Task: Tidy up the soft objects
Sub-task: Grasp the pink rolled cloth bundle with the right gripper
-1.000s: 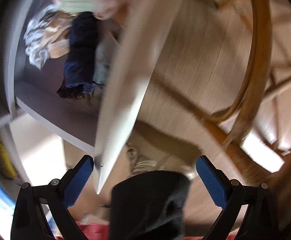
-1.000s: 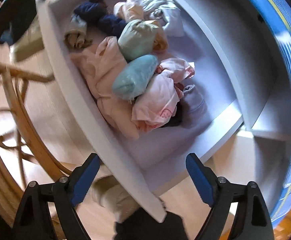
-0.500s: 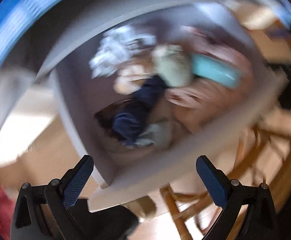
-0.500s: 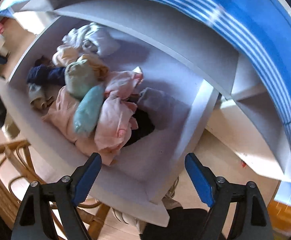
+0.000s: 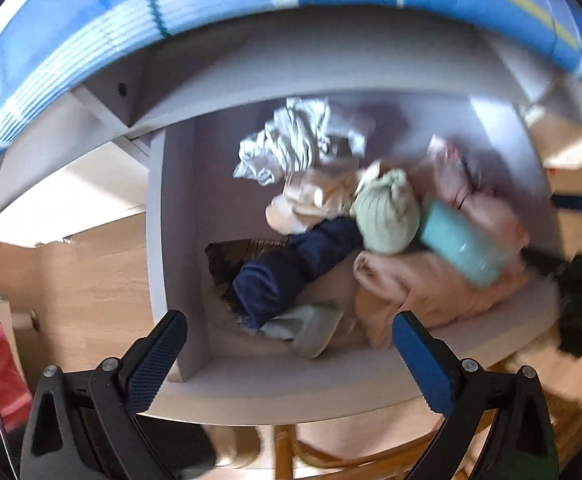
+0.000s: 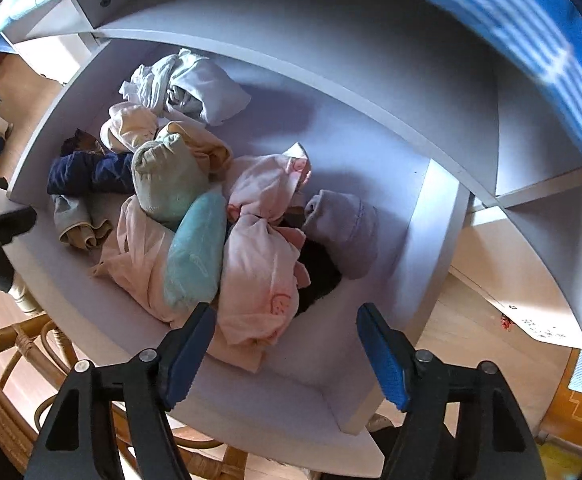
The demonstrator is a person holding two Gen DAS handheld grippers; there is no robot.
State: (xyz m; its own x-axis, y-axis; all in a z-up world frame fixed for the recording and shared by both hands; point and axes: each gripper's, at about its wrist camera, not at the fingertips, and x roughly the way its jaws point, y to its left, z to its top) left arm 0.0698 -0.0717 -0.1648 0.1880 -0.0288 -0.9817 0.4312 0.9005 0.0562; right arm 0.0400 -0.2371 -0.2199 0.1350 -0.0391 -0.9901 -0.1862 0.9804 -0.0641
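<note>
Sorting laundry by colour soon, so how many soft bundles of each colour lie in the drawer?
White: 1
Cream: 1
Navy: 1
Pale green: 1
Turquoise: 1
Lilac: 1
Pink: 3
Total: 9 at least

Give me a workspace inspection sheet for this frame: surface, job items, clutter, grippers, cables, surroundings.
Surface: open grey drawer, floor bare toward its right end.
Job's things: loose pile of soft clothes; teal bundle, pale green bundle, navy garment, white garment, pink garments, grey-lilac roll off to the right.
Clutter: nothing seen besides the clothes.
Grippers: left hand-held gripper open, empty, above the drawer's front. Right hand-held gripper jaws closing, nothing between them, above the pink garments.
Cables: nothing seen.
Surroundings: blue striped bedding above the drawer, rattan chair, wood floor.
</note>
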